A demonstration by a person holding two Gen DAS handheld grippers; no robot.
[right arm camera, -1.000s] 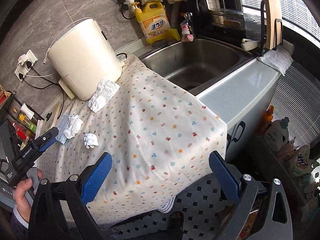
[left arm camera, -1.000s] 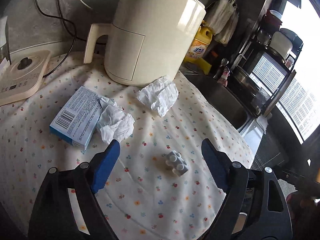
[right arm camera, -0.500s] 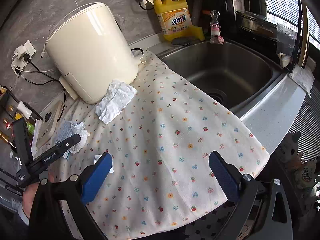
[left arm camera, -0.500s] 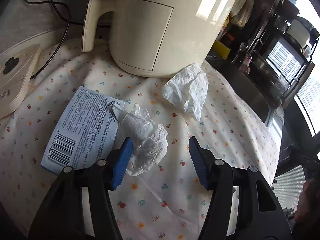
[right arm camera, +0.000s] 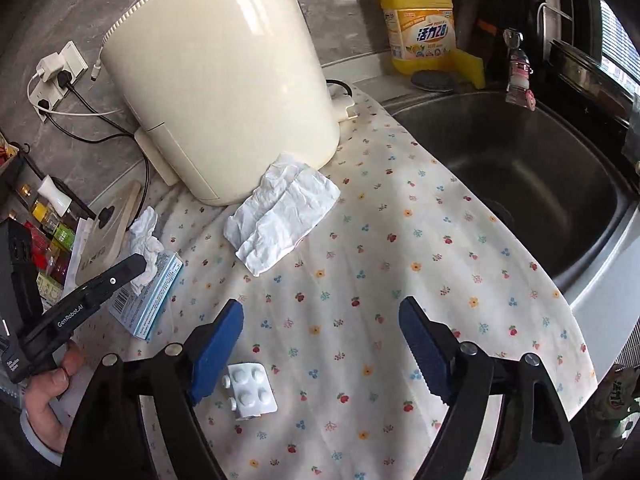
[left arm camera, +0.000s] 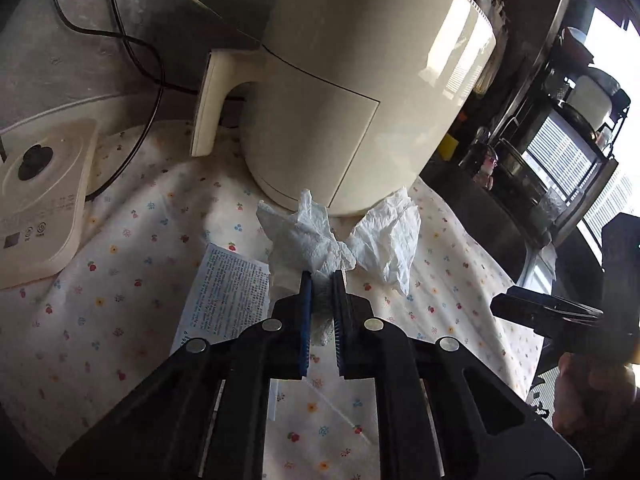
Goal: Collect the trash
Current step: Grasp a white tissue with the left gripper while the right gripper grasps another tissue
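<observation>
My left gripper point(left arm camera: 322, 276) is shut on a crumpled white tissue point(left arm camera: 308, 240), held just over a blue-and-white box point(left arm camera: 228, 296) on the floral cloth. The right wrist view shows the same grip point(right arm camera: 136, 266) on that tissue point(right arm camera: 146, 236) above the box point(right arm camera: 150, 300). A second, flatter tissue point(right arm camera: 280, 216) lies against the cream appliance's base, also seen beside the held one point(left arm camera: 390, 240). My right gripper point(right arm camera: 322, 312) hovers over the cloth short of it, jaws closing, with only bare cloth between the tips. A small white toy brick point(right arm camera: 250, 390) lies by its left finger.
A tall cream appliance point(left arm camera: 340, 100) stands at the back of the cloth point(right arm camera: 400, 280). A steel sink point(right arm camera: 520, 168) drops away to the right, with a yellow detergent bottle point(right arm camera: 420, 28) behind it. A cream base with a black knob point(left arm camera: 36, 200) and cords lie to the left.
My left gripper moved forward from the white brick to the crumpled tissue and shut on it. My right gripper came in over the cloth toward the flat tissue, and its jaws narrowed.
</observation>
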